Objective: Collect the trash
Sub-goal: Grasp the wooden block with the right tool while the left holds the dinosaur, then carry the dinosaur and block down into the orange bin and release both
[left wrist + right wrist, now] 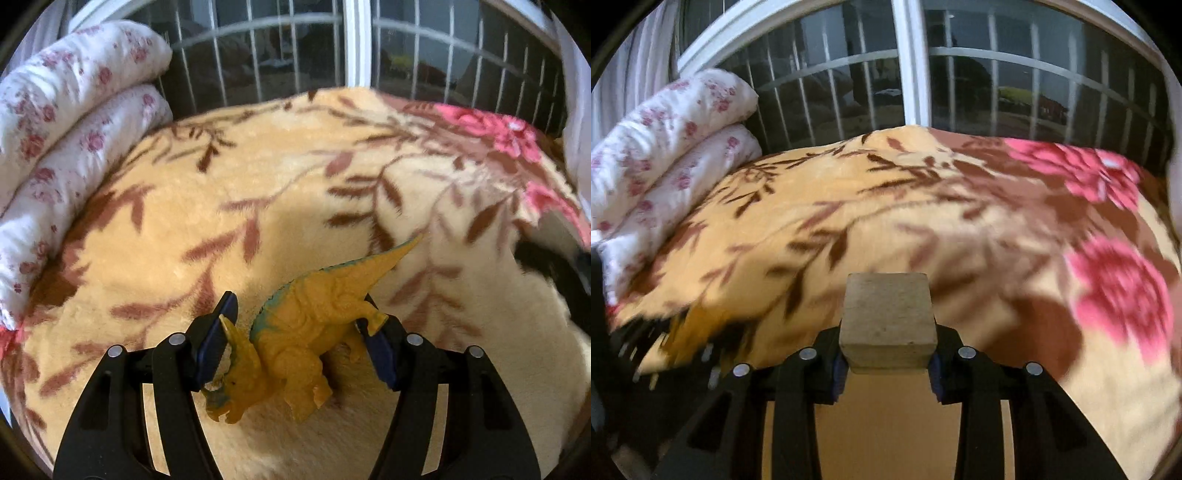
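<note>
In the left wrist view a yellow toy dinosaur [295, 328] with a horned frill stands between the jaws of my left gripper [297, 343]. The blue pads [212, 343] touch its frill on the left and its hind leg on the right, so the gripper is shut on it, just above the floral blanket [258, 177]. In the right wrist view my right gripper [887, 363] is shut on a plain wooden block [888, 317] and holds it above the blanket [886, 206]. The blurred yellow and black shape at lower left [687, 332] looks like the left gripper with the dinosaur.
A folded white quilt with red flowers [66, 122] lies at the left edge of the bed and also shows in the right wrist view [665, 140]. A barred window [354, 44] stands behind the bed. A dark object [546, 266] lies at the blanket's right edge.
</note>
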`<action>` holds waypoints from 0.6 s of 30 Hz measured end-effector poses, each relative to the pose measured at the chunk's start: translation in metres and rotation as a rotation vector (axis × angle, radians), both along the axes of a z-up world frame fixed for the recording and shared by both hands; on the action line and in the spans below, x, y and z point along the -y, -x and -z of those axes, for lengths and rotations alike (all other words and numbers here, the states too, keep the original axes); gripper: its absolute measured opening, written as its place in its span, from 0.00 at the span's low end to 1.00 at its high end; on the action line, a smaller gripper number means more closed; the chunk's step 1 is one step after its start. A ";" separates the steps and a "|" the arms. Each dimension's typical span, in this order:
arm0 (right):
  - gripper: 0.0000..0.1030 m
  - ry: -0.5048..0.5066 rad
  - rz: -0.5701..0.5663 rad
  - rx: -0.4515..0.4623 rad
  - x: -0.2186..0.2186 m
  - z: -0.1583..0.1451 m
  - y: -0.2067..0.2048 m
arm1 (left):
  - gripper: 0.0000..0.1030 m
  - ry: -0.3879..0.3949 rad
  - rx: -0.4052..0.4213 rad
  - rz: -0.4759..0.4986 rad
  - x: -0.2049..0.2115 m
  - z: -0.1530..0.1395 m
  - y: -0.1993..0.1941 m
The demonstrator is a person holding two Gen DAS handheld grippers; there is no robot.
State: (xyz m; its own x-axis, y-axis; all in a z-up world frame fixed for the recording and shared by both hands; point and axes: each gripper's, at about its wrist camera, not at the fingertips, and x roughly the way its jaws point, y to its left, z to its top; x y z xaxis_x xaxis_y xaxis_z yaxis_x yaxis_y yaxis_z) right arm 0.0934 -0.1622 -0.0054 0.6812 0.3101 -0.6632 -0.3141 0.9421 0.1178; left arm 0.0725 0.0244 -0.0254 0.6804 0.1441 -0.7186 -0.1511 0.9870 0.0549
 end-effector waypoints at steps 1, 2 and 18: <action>0.33 0.002 0.004 0.018 0.003 -0.003 0.016 | 0.62 0.014 0.015 0.009 0.002 -0.004 0.005; 0.33 0.011 0.006 0.036 0.007 -0.005 0.031 | 0.62 0.025 0.029 0.018 0.005 -0.009 0.011; 0.33 -0.045 -0.065 0.068 0.078 0.009 0.242 | 0.62 -0.028 0.052 0.221 0.090 -0.006 0.207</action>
State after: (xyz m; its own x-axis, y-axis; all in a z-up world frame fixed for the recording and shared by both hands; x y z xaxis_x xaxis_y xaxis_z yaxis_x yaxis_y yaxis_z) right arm -0.1482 -0.2405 -0.0145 0.7013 0.3838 -0.6008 -0.3834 0.9135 0.1360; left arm -0.1341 -0.0655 -0.0190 0.7333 0.0067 -0.6799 0.0652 0.9946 0.0801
